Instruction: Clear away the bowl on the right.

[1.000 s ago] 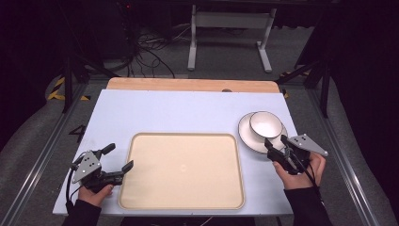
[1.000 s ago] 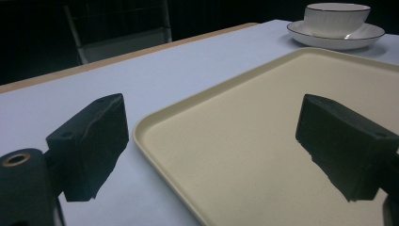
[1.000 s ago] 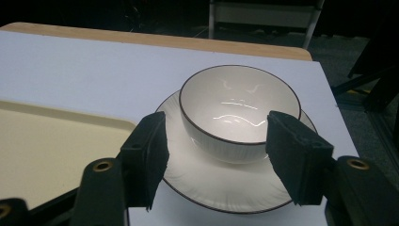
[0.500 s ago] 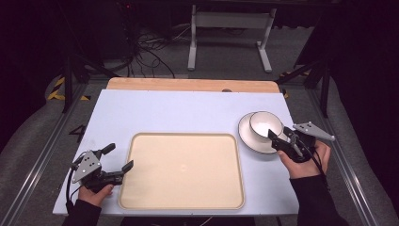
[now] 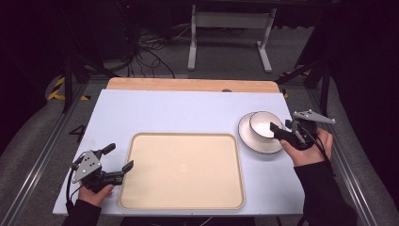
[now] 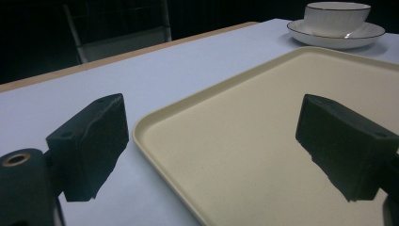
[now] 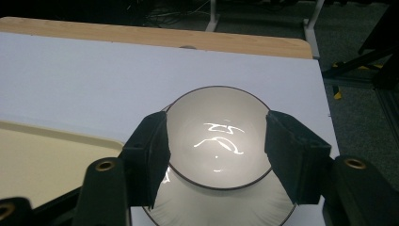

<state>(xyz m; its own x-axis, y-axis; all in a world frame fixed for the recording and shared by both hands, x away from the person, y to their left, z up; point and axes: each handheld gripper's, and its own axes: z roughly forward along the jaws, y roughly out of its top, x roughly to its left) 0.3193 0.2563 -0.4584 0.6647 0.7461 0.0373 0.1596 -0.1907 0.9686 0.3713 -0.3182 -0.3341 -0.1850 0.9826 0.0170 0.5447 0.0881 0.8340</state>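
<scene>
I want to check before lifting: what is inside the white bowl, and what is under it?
The white bowl looks empty; only light glints show on its inner bottom. Under it sits a white saucer with a dark rim. The part of the saucer beneath the bowl is covered, so it cannot be seen.

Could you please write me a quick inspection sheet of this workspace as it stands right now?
Surface: pale blue tabletop with a wooden strip along its far edge.
Job's things: beige tray, bare, at the near middle; white bowl sitting on a white saucer to the tray's right.
Clutter: nothing seen on the table.
Grippers: left gripper open, low by the tray's left edge, holding nothing; right gripper open, its jaws either side of the bowl, contact not clear.
Cables: a dark lead trails from the left gripper; loose cables lie on the floor beyond.
Surroundings: dark room, grey frame legs behind the table.
</scene>
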